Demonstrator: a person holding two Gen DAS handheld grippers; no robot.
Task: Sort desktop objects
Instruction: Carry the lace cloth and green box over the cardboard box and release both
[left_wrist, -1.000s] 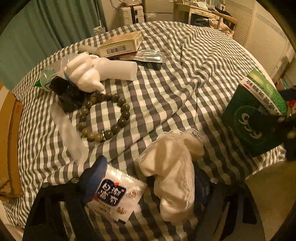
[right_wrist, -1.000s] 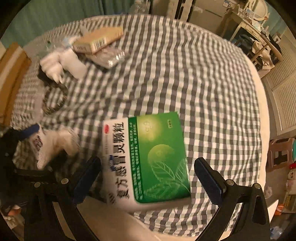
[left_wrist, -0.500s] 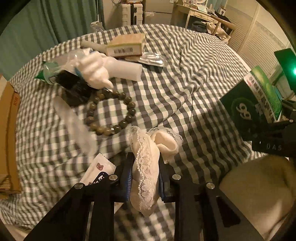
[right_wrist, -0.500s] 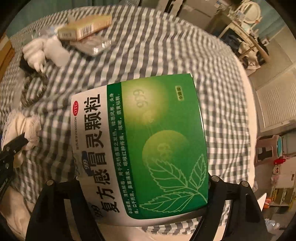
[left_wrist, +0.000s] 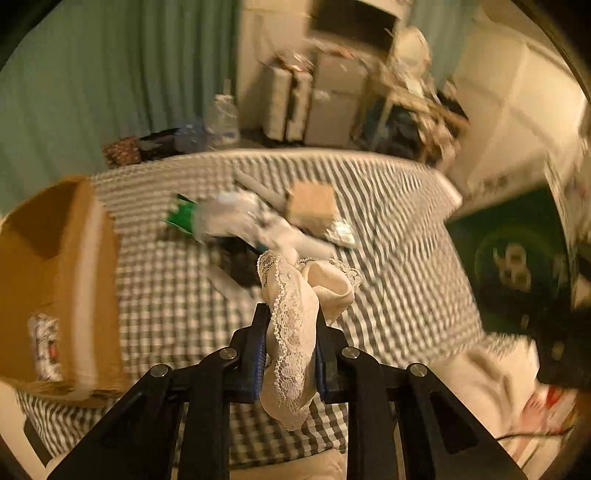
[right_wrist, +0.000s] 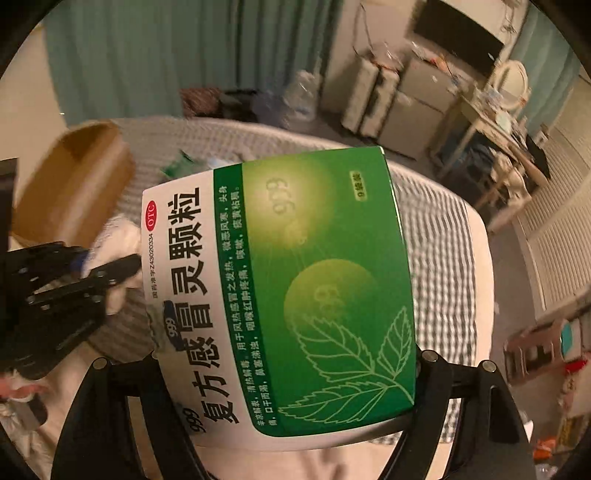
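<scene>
My left gripper (left_wrist: 290, 321) is shut on a cream lace sock (left_wrist: 295, 332) and holds it raised above the checked cloth (left_wrist: 388, 266). My right gripper (right_wrist: 284, 369) is shut on a green and white medicine box (right_wrist: 280, 295), which fills most of the right wrist view; the box also shows at the right edge of the left wrist view (left_wrist: 513, 266). The left gripper with the sock shows at the left of the right wrist view (right_wrist: 92, 280). Further back on the cloth lie a tan carton (left_wrist: 312, 206), a green packet (left_wrist: 181, 218) and white items (left_wrist: 258, 229), all blurred.
An open cardboard box (left_wrist: 55, 280) stands at the left edge of the cloth, also in the right wrist view (right_wrist: 74, 192). Behind are green curtains (left_wrist: 92, 74), white cabinets (left_wrist: 314, 103) and a cluttered desk (right_wrist: 491, 122).
Both grippers have risen and tilted up, so the room beyond shows. The left gripper shut on the sock and lifted it; the right shut on the medicine box and lifted it.
</scene>
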